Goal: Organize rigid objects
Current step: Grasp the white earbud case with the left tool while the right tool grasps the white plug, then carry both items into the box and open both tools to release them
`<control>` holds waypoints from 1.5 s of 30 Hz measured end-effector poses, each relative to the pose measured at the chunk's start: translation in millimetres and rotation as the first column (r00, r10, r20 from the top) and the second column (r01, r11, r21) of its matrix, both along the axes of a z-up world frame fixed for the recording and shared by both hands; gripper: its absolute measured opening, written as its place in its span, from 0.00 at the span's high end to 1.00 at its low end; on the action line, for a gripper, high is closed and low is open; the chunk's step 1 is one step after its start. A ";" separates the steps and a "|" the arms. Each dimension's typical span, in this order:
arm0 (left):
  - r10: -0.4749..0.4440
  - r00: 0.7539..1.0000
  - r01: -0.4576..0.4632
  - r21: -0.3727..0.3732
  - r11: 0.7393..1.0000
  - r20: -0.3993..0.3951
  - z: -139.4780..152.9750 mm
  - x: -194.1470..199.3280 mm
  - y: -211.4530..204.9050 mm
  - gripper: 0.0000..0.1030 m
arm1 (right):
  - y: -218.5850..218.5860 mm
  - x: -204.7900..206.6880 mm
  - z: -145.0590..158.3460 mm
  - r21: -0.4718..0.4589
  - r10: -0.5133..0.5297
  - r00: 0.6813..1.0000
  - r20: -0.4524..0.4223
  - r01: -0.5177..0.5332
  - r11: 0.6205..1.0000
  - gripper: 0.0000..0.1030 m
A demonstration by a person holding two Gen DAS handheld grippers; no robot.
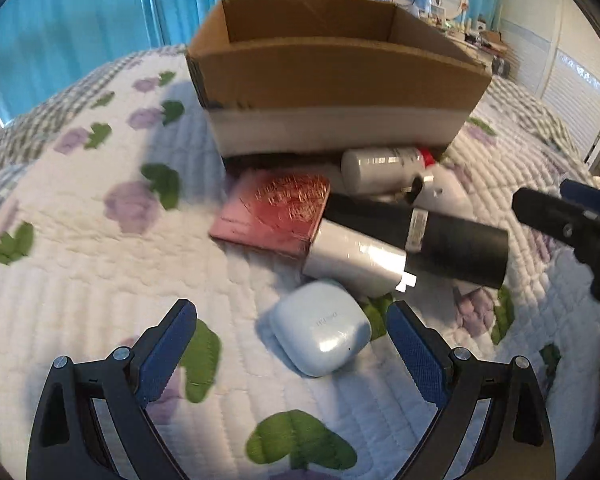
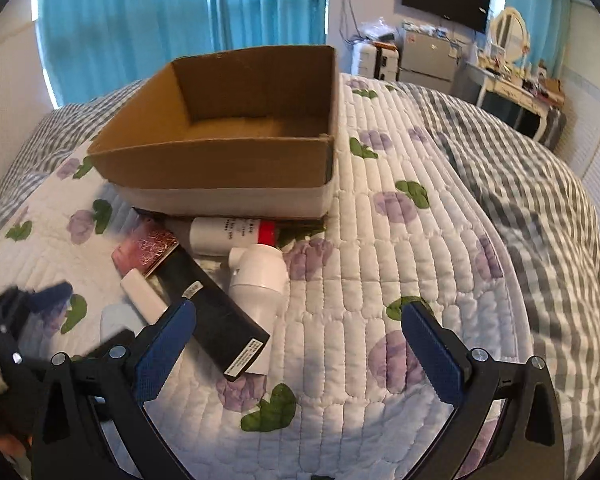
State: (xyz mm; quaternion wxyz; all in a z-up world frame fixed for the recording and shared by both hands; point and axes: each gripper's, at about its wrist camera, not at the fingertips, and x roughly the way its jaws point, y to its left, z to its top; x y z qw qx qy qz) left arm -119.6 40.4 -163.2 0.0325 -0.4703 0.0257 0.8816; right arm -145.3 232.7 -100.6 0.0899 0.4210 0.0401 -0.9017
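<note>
An open cardboard box point(image 1: 340, 76) stands on the bed; it also shows in the right wrist view point(image 2: 220, 164). In front of it lie a white bottle with a red cap point(image 1: 384, 168), a pink-red flat box point(image 1: 276, 210), a long black box point(image 1: 420, 232), a silvery white tube point(image 1: 352, 258) and a pale blue earbud case point(image 1: 322, 328). My left gripper point(image 1: 292, 322) is open, with the earbud case just ahead between its fingers. My right gripper point(image 2: 298, 322) is open and empty, just right of the black box point(image 2: 216, 316) and a white plastic fitting point(image 2: 260, 276).
The bed is covered by a white quilt with purple flowers and green leaves point(image 2: 380, 240). A grey checked blanket point(image 2: 520, 200) lies on the right. Blue curtains, a wall screen and a dresser stand behind. The right gripper shows at the left wrist view's right edge point(image 1: 572, 228).
</note>
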 end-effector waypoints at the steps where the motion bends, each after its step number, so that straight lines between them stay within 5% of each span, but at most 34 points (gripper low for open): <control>1: -0.001 1.000 0.001 -0.002 1.000 0.008 -3.3 -1.0 1.4 0.08 | 1.7 -1.2 -2.3 -0.004 -0.008 1.000 0.010 0.008 1.000 0.00; 4: -0.021 0.999 0.021 -0.010 1.000 0.032 -14.5 -2.8 7.2 0.32 | 1.6 -4.8 -8.4 -0.004 -0.020 0.999 0.030 0.021 1.000 0.00; 7: -0.066 0.997 0.067 -0.030 0.997 0.035 -17.7 0.9 17.0 0.43 | -0.5 -6.3 -10.8 0.002 -0.021 0.999 0.037 0.021 1.000 0.00; 15: -0.024 0.999 0.025 0.020 0.999 -0.026 13.7 18.3 -5.2 0.43 | -9.8 5.0 -1.3 0.000 0.035 0.999 -0.012 -0.035 0.999 0.00; 21: 0.059 0.996 -0.062 -0.027 0.998 -0.072 41.5 26.0 -36.0 0.43 | -49.7 13.6 -3.0 0.017 0.211 0.977 0.005 -0.211 0.977 0.01; 28: 0.117 0.991 -0.119 -0.024 0.993 -0.066 43.1 27.9 -56.9 0.43 | -110.2 10.0 -33.3 0.079 0.377 0.923 0.081 -0.383 0.920 0.33; 30: 0.128 0.990 -0.128 -0.002 0.992 -0.060 42.7 27.8 -62.4 0.43 | -118.5 7.1 -39.1 0.108 0.386 0.919 0.080 -0.393 0.913 0.35; 31: 0.136 0.989 -0.136 0.001 0.991 -0.056 42.2 26.9 -64.7 0.43 | -119.9 6.5 -40.2 0.115 0.390 0.918 0.076 -0.397 0.911 0.41; 32: 0.144 0.988 -0.144 0.007 0.990 -0.051 41.2 25.9 -67.3 0.43 | -121.8 6.4 -41.0 0.117 0.395 0.915 0.077 -0.402 0.908 0.58; 35: 0.157 0.987 -0.155 0.040 0.987 -0.044 41.2 24.5 -74.1 0.43 | -124.5 8.5 -47.8 0.124 0.401 0.909 0.113 -0.414 0.902 0.70; 45: 0.149 0.988 -0.147 0.047 0.988 -0.039 39.2 23.4 -74.2 0.43 | -133.2 1.5 -56.6 0.132 0.379 0.916 0.134 -0.395 0.909 0.70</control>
